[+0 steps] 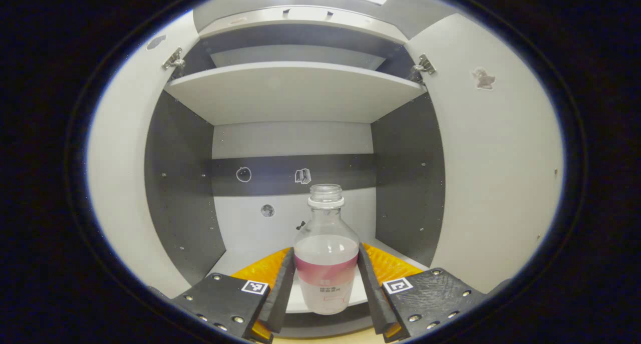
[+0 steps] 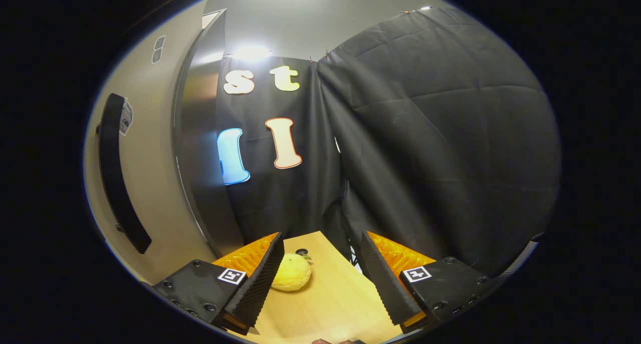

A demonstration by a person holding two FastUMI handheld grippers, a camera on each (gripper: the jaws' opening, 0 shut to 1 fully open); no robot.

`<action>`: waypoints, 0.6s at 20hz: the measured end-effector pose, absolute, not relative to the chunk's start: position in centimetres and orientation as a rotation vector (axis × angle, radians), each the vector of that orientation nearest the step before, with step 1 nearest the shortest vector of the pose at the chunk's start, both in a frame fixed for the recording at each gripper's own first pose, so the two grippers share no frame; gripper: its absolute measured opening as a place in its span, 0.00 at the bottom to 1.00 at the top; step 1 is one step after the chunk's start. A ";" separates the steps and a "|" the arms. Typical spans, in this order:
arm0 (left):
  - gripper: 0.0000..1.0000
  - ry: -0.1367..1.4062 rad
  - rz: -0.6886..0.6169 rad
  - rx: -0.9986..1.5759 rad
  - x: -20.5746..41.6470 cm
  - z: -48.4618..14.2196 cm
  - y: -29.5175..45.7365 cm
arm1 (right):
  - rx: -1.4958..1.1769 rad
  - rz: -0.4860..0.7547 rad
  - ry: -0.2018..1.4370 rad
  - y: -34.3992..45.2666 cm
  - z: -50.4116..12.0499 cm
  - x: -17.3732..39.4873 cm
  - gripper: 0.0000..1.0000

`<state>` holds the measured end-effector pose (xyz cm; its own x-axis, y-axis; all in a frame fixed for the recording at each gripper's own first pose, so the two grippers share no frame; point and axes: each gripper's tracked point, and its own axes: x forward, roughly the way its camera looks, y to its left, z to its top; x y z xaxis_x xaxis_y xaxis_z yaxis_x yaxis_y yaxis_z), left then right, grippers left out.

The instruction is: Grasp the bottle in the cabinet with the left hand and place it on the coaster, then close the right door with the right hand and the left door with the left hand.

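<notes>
In the left gripper view, the left gripper (image 1: 325,289) sits at the bottom, its two fingers (image 1: 280,289) bracketing the lower body of the bottle (image 1: 326,264). Both inner finger faces appear to meet the bottle's sides; a firm clamp cannot be confirmed. The bottle is clear, uncapped and upright, with a white neck ring, a pink band and a label. It holds a pale, cloudy liquid up to about the top of the band; the upper part is empty. The bottle stands on the floor of the lower compartment of the cabinet (image 1: 410,184), near the front edge. A shelf (image 1: 295,91) spans the cabinet above it. The left door (image 1: 120,174) and the right door (image 1: 496,168) both stand open.

In the right gripper view, the right gripper (image 2: 320,279) holds nothing; its fingers are spread wide over a wooden tabletop (image 2: 335,304). A yellow, bumpy fruit (image 2: 292,272) lies on the tabletop just beside the left finger. A grey door with a dark handle (image 2: 117,174) stands at left.
</notes>
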<state>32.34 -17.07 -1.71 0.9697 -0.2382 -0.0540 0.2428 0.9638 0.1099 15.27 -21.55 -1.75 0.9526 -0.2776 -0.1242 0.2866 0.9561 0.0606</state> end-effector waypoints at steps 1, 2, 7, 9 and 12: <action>0.67 0.040 -0.247 0.125 30.8 -1.6 -16.6 | 0.087 -0.281 0.115 -21.0 -1.6 14.9 0.98; 0.67 0.037 -0.254 0.132 29.3 -1.6 -16.2 | 0.088 -0.282 0.110 -20.8 -1.3 14.4 0.98; 0.67 0.033 -0.292 0.099 22.0 -4.0 -14.9 | 0.075 -0.309 0.098 -20.3 -0.6 11.3 0.98; 0.67 0.043 -0.302 0.085 19.7 -5.5 -14.3 | 0.078 -0.319 0.099 -19.7 -0.7 9.8 0.98; 0.67 0.063 -0.323 0.070 16.3 -8.1 -13.5 | 0.059 -0.318 0.113 -18.7 -1.1 8.0 0.98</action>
